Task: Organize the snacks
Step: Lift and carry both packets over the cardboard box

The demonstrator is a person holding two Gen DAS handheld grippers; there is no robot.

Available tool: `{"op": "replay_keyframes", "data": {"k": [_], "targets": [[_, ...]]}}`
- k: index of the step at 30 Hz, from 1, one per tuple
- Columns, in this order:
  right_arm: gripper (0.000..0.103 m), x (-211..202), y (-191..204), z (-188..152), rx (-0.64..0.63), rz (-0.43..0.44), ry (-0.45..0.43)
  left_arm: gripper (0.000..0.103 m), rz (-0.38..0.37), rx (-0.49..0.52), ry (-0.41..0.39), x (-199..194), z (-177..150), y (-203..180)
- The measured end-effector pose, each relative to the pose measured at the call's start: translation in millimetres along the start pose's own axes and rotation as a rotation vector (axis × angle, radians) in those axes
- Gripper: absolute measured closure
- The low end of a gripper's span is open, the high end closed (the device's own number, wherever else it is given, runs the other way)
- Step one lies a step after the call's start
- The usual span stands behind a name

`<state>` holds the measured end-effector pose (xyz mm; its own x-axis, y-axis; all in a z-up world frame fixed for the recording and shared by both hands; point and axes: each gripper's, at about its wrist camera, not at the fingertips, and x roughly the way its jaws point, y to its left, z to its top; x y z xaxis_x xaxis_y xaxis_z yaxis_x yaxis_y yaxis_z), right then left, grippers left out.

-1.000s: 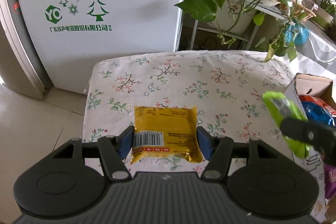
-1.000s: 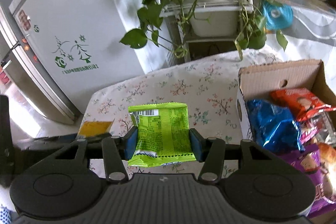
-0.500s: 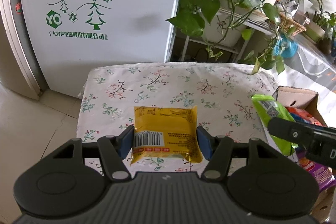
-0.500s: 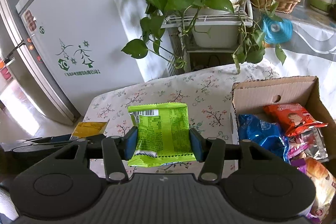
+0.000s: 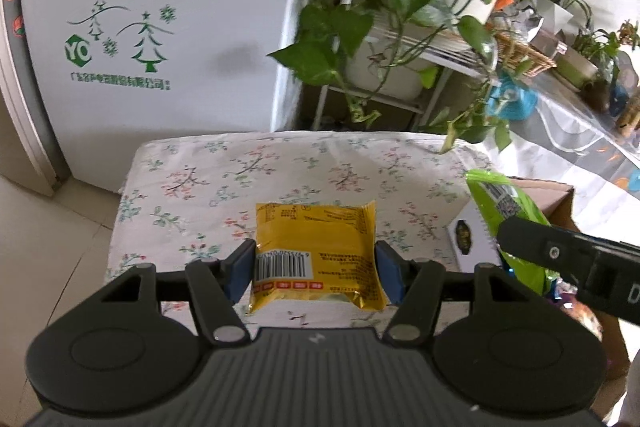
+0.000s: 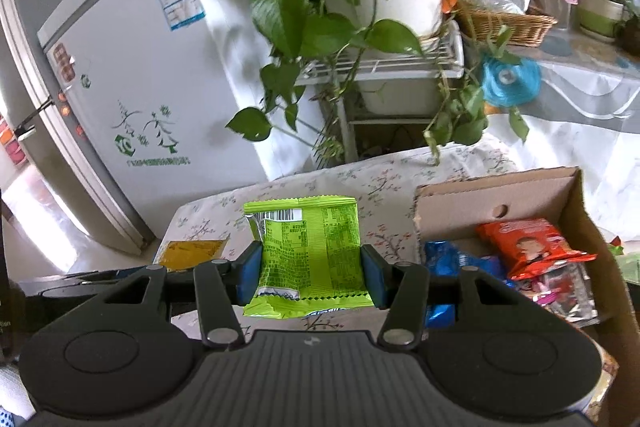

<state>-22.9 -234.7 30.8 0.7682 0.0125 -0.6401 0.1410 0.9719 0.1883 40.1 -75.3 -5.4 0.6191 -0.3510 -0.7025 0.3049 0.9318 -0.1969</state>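
My left gripper [image 5: 316, 273] is shut on a yellow snack packet [image 5: 316, 247], held by its two side edges above the floral tablecloth [image 5: 240, 171]. My right gripper [image 6: 308, 277] is shut on a green snack packet [image 6: 310, 247], also lifted off the table. In the left wrist view the green packet [image 5: 508, 211] and the right gripper's black finger show at the right, beside the cardboard box [image 5: 560, 199]. The right wrist view shows the yellow packet [image 6: 188, 253] at the lower left. The open box [image 6: 496, 195] holds a blue packet [image 6: 444, 259], an orange-red packet [image 6: 528, 241] and other snacks.
A white fridge [image 5: 152, 27] stands behind the table's far left. Trailing potted plants [image 6: 320, 11] on a white rack hang over the table's far edge. A wicker basket [image 6: 508, 23] and more pots sit on a counter at the right.
Both grippers have risen and drawn back with their packets still held; table and box look smaller and lower. The box has come further into the right wrist view.
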Motion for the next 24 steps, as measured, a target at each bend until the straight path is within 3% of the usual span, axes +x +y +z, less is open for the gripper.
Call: {"op": "replay_keyframes", "data": {"k": [9, 24], "targets": [[0.045, -21, -29, 8, 0.050, -0.029, -0.049, 0.040, -0.069, 0.054, -0.013, -10, -2, -39], [0.044, -67, -105, 9, 0.178, -0.117, -0.121, 0.040, -0.253, 0.183, 0.005, -23, -22, -118]]}}
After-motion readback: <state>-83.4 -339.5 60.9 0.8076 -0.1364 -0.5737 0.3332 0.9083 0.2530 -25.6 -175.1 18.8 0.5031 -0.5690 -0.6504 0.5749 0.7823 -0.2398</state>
